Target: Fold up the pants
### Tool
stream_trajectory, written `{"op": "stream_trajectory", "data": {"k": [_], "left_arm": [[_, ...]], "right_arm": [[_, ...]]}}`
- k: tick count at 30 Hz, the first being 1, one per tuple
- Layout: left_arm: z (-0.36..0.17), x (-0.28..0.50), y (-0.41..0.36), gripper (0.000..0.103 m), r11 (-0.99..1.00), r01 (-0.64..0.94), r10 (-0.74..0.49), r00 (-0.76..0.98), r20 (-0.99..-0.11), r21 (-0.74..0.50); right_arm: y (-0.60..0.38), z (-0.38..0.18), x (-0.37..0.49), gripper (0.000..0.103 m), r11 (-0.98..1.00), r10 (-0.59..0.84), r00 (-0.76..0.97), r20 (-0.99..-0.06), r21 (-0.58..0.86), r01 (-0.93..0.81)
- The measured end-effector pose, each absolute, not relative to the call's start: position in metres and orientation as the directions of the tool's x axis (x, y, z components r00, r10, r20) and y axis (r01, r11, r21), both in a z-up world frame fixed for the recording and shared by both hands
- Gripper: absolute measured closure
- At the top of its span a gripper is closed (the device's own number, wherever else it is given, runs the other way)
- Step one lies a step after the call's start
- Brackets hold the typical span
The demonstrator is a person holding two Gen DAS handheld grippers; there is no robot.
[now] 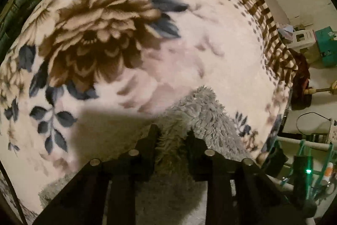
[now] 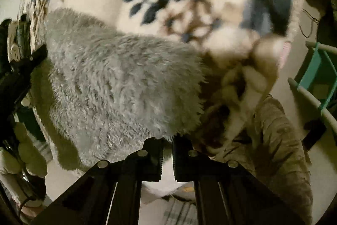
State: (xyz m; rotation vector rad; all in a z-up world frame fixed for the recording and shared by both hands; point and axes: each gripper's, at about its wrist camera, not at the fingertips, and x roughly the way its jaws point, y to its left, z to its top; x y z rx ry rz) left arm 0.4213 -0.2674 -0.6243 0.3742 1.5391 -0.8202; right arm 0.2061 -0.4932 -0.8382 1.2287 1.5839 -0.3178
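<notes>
Clearly both grippers sit at the near edge of the grey fleece pants point(image 1: 202, 115), which lie on a floral blanket point(image 1: 109, 39) covering the bed. In the left wrist view the pants fill the lower centre of the frame and run up and to the right toward a rounded end; the left gripper point(image 1: 171, 132) has a bunch of fleece between its 2 fingers, and its narrowed jaws appear to pinch that fleece. In the right wrist view the pants point(image 2: 118, 81) spread from the centre to the left of the frame, their long axis running roughly left to right across the picture. The right gripper point(image 2: 167, 140) stands with jaws nearly together at the lower edge of the garment; only a thin fringe of pile reaches the gap, so whether it actually holds cloth cannot be told. The left gripper point(image 2: 31, 62) shows at the left edge of that view, at the far end of the same garment, so the 2 hands bracket the pants along their length. Judging by this, the coming fold turns on carrying 1 end over toward the other, and the right hand's grip looks the less certain.
</notes>
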Motion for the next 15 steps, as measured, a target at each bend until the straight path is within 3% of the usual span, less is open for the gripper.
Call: {"op": "stream_trajectory", "data": {"k": [1, 4, 5, 6, 7, 12, 15], "left_arm": [[-0.617, 0.419, -0.264, 0.073, 0.698, 0.660, -0.243, -0.148, -0.959, -0.279], [-0.586, 0.409, -0.237, 0.061, 0.744, 0.589, -0.340, -0.074, -0.937, -0.316], [-0.573, 0.403, -0.216, 0.041, 0.774, 0.530, -0.389, -0.034, -0.921, -0.347], [-0.568, 0.400, -0.201, 0.023, 0.795, 0.488, -0.410, -0.005, -0.912, -0.360], [-0.561, 0.393, -0.180, 0.000, 0.825, 0.431, -0.420, 0.034, -0.907, -0.366], [-0.547, 0.336, -0.054, 0.000, 0.892, 0.046, -0.450, 0.179, -0.875, -0.450], [-0.553, 0.286, 0.027, 0.000, 0.872, -0.214, -0.379, 0.272, -0.885, -0.440]], "right_arm": [[-0.498, -0.838, 0.208, 0.094, 0.450, 0.560, 0.073, -0.825, 0.376, 0.810], [-0.498, -0.822, 0.224, 0.065, 0.510, 0.574, 0.057, -0.817, 0.411, 0.755], [-0.496, -0.811, 0.231, 0.041, 0.563, 0.559, 0.041, -0.828, 0.415, 0.715], [-0.495, -0.801, 0.236, 0.025, 0.605, 0.537, 0.031, -0.843, 0.410, 0.683], [-0.492, -0.789, 0.240, 0.025, 0.652, 0.509, 0.026, -0.860, 0.405, 0.641], [-0.465, -0.748, 0.262, 0.025, 0.812, 0.417, -0.019, -0.909, 0.363, 0.457], [-0.442, -0.740, 0.278, 0.025, 0.858, 0.392, -0.004, -0.920, 0.364, 0.362]]}}
